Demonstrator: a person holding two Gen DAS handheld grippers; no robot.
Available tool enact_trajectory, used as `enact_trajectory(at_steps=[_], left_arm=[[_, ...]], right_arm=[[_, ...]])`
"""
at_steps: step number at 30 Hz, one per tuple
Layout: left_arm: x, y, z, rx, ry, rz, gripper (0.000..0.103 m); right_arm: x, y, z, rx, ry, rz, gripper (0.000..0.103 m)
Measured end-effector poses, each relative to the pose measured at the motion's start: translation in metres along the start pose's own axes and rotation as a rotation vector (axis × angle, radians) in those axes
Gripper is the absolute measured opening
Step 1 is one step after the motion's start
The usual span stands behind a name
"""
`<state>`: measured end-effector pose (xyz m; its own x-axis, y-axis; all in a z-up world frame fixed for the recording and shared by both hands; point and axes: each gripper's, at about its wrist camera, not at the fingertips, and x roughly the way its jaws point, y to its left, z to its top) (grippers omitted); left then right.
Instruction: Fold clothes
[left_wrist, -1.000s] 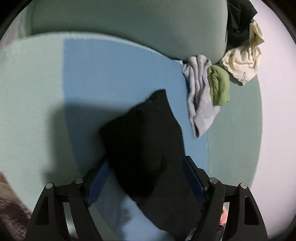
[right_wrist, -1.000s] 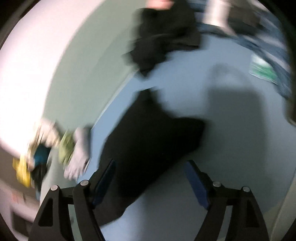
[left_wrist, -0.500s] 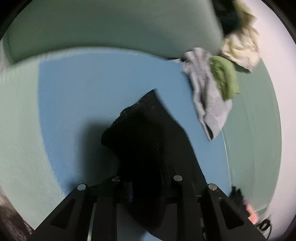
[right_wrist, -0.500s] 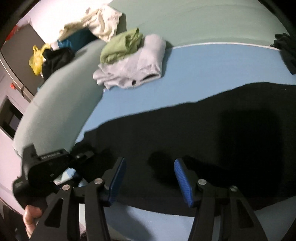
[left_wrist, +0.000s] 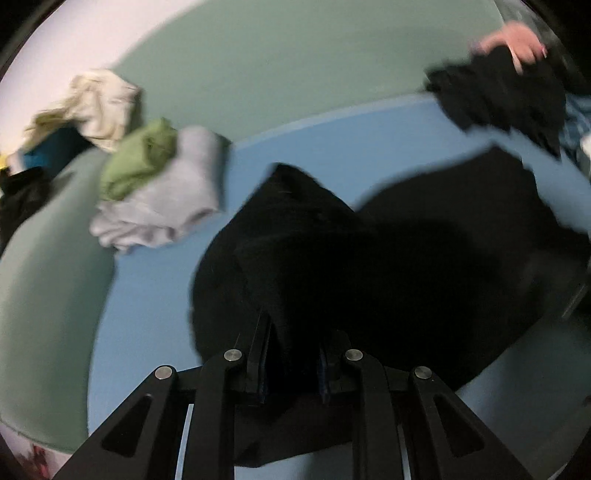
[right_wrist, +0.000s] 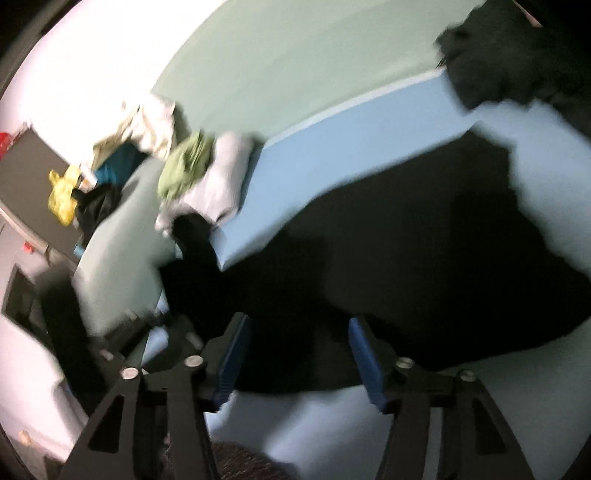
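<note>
We see each gripper, left (left_wrist: 291, 363) and right (right_wrist: 299, 360), built of black angular arms with triangular cut-outs, round silver screws at the joints, and blue pads (right_wrist: 365, 360) lining the fingers.

Left gripper (left_wrist: 291, 363), bottom centre, clamped on a fold of black garment (left_wrist: 369, 266) spread over the blue sheet (left_wrist: 155, 295). Grey garment (left_wrist: 166, 206) and green garment (left_wrist: 140, 162) at left; a hand (left_wrist: 511, 40) at upper right.
</note>
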<state>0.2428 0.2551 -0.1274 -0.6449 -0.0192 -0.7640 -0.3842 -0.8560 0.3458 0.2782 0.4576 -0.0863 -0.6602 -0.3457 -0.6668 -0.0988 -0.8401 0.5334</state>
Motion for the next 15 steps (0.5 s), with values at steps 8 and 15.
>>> enact_trajectory(at_steps=[8,15], left_arm=[[0.014,-0.002,-0.002,-0.057,-0.001,-0.179,0.059],[-0.024,0.086,-0.019,-0.535,-0.082,-0.685,0.080]], right_arm=[[-0.034,-0.020,0.014,-0.061,-0.090,-0.117,0.074],[-0.020,-0.009,0.020,-0.042,-0.073,-0.068,0.076]])
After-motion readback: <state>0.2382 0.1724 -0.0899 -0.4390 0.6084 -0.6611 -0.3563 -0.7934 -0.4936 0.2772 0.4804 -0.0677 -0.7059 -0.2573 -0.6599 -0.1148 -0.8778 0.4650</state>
